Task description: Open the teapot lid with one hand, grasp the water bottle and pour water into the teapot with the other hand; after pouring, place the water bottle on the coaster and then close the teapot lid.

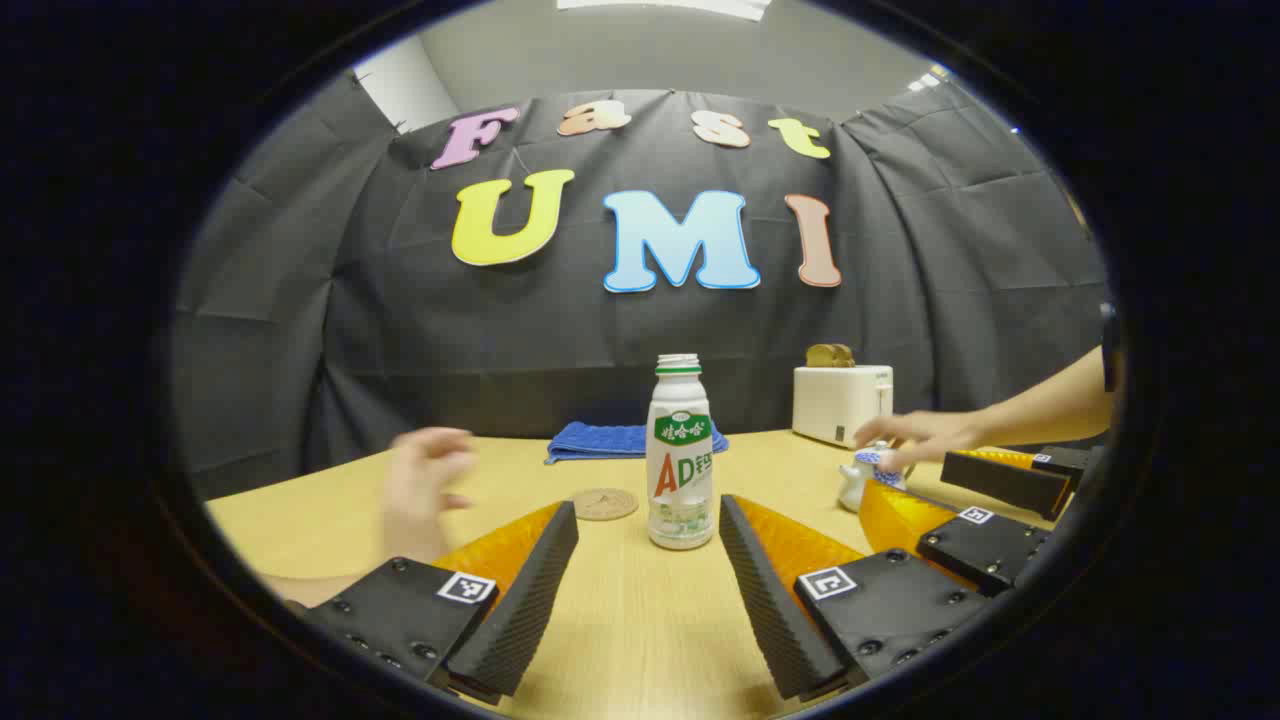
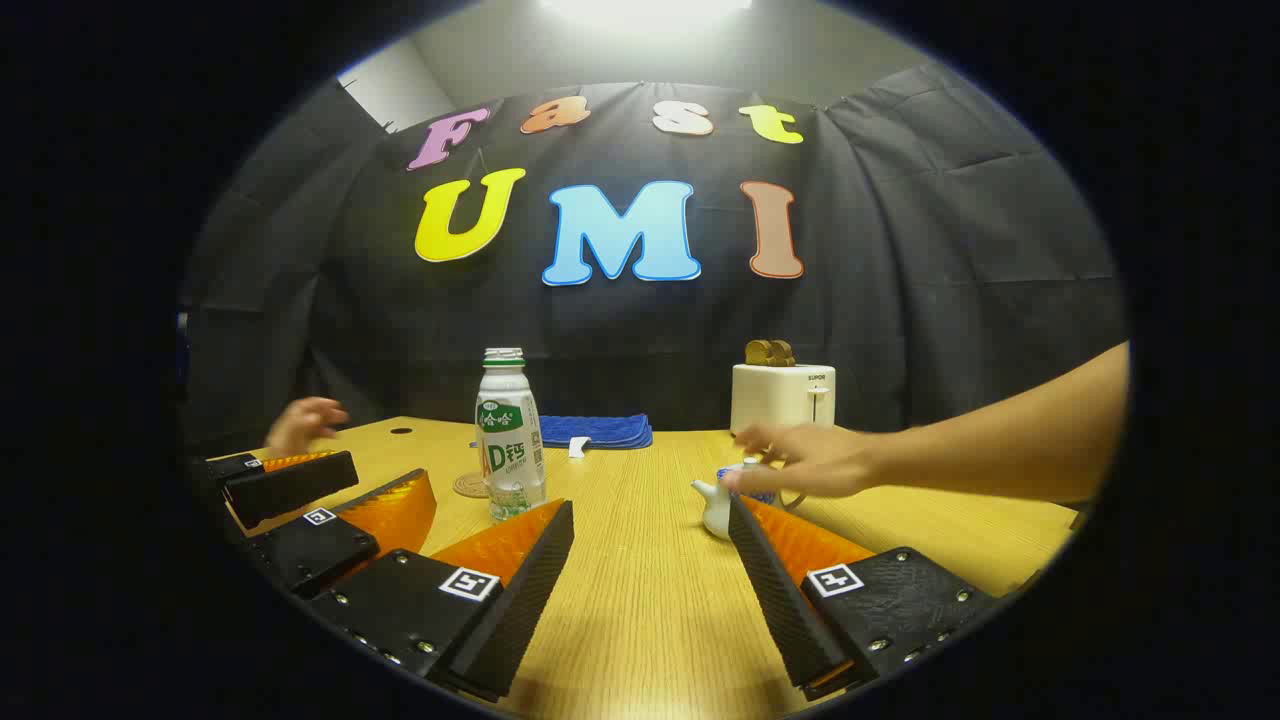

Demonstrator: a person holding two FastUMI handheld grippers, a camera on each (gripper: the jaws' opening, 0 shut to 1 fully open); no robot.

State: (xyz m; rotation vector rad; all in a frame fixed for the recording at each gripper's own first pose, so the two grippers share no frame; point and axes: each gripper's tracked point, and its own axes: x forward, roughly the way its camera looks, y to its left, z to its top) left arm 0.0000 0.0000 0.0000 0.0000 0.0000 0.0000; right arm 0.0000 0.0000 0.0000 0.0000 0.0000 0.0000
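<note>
The white water bottle (image 1: 680, 450) with a green label stands upright and uncapped on the table, just beyond my left gripper (image 1: 648, 510), whose fingers are open and hold nothing. A round cork coaster (image 1: 605, 503) lies left of the bottle. The small white teapot (image 1: 862, 482) sits to the right with a bare hand (image 1: 925, 435) resting on its lid. In the right gripper view, my right gripper (image 2: 649, 508) is open and low over the table. The teapot (image 2: 716, 508) lies at its right fingertip under the hand (image 2: 810, 460), with the bottle (image 2: 510, 440) and coaster (image 2: 468, 485) to the left.
A white toaster (image 1: 842, 400) holding bread stands at the back right, and a folded blue cloth (image 1: 620, 440) lies behind the bottle. A second bare hand (image 1: 430, 480) hovers over the wooden table (image 1: 640, 620) at the left. The other gripper (image 2: 392, 475) shows at the left.
</note>
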